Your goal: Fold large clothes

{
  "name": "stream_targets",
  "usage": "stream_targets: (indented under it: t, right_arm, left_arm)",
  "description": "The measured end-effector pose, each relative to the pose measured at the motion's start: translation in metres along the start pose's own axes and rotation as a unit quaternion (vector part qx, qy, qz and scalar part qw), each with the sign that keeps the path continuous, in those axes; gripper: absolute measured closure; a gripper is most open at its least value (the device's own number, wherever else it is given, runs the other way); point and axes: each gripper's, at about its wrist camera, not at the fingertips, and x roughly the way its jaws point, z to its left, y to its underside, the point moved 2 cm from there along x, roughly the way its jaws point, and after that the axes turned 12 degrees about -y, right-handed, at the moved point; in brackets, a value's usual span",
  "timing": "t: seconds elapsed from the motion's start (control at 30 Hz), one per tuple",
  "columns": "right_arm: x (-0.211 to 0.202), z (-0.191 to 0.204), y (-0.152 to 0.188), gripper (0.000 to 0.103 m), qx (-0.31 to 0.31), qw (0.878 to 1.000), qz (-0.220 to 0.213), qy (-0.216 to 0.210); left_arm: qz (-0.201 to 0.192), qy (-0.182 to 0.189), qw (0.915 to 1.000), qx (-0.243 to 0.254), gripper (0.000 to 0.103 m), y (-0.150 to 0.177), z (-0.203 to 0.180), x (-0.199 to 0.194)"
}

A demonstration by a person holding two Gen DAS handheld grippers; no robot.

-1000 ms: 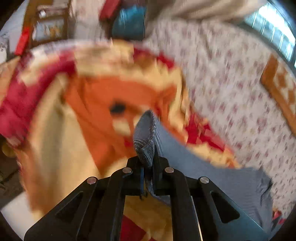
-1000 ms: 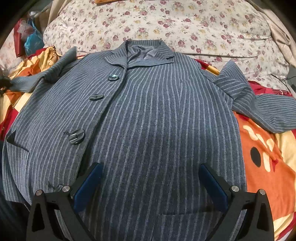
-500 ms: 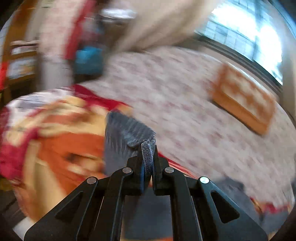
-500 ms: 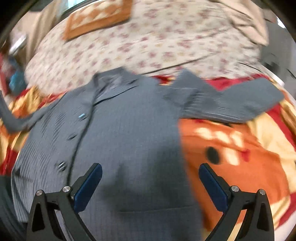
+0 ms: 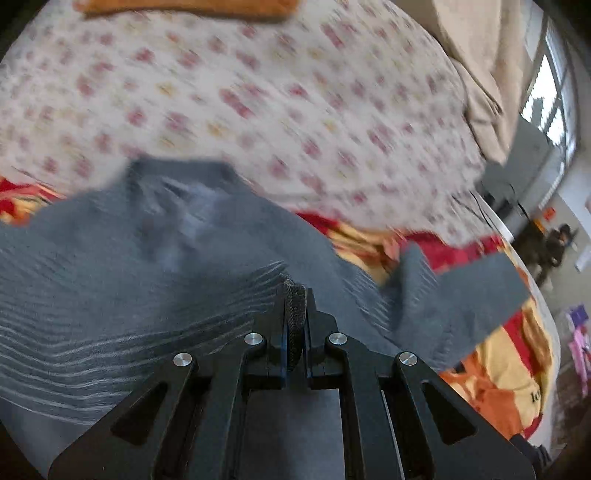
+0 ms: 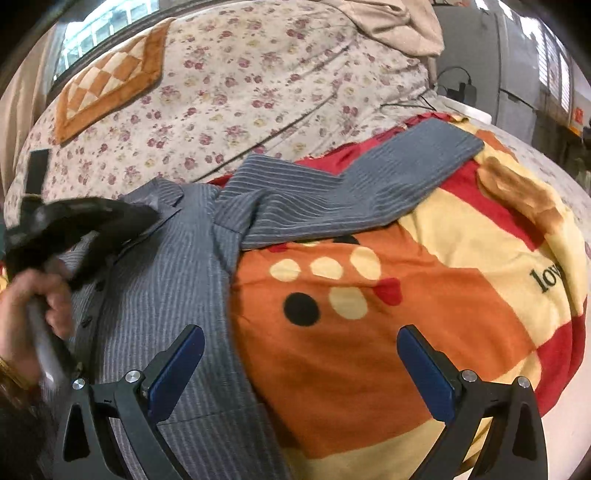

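A grey pinstriped jacket (image 6: 173,280) lies front up on an orange, red and yellow blanket (image 6: 424,295). My left gripper (image 5: 295,325) is shut on the cuff of the jacket's left sleeve (image 5: 110,314) and holds it over the jacket body, near the collar (image 5: 177,192). The left gripper and the hand holding it also show in the right wrist view (image 6: 66,229). The other sleeve (image 6: 354,184) lies stretched to the right on the blanket. My right gripper (image 6: 301,369) is open and empty, above the jacket's right edge and the blanket.
A floral quilt (image 6: 240,92) covers the far half of the bed, with an orange checked cushion (image 6: 107,85) on it. A beige cloth (image 6: 391,22) lies at the back right. A cable and plug (image 6: 461,88) sit at the bed's right edge.
My left gripper has swung right with the sleeve cuff, from over the blanket to over the jacket body. My right gripper has moved right, towards the jacket's right edge.
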Motion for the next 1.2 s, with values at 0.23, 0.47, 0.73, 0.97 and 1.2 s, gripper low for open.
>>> stream_targets:
  t: [0.23, 0.47, 0.73, 0.97, 1.2]
  right_arm:
    - [-0.005, -0.029, -0.002, 0.000, 0.065, 0.998, -0.008, -0.009]
    - [-0.005, -0.028, -0.002, 0.000, 0.062, 0.998, -0.006, -0.005]
    - [-0.007, -0.019, -0.006, 0.000, 0.051, 0.998, -0.023, 0.019]
    - [0.001, 0.034, -0.029, 0.004, -0.024, 0.995, -0.046, -0.081]
    - [0.067, 0.131, -0.077, 0.021, -0.151, 0.964, 0.027, -0.217]
  left_arm:
    - [0.025, 0.052, 0.9983, -0.010, 0.098, 0.029, -0.034, 0.005]
    - [0.085, 0.081, 0.9927, -0.026, 0.070, 0.051, -0.034, 0.015]
    - [0.066, 0.128, 0.9896, 0.008, 0.062, 0.038, -0.010, -0.036]
    - [0.010, -0.115, 0.9924, -0.043, 0.062, -0.002, 0.153, -0.053]
    - [0.039, -0.184, 0.9750, -0.118, 0.065, 0.017, 0.230, -0.022]
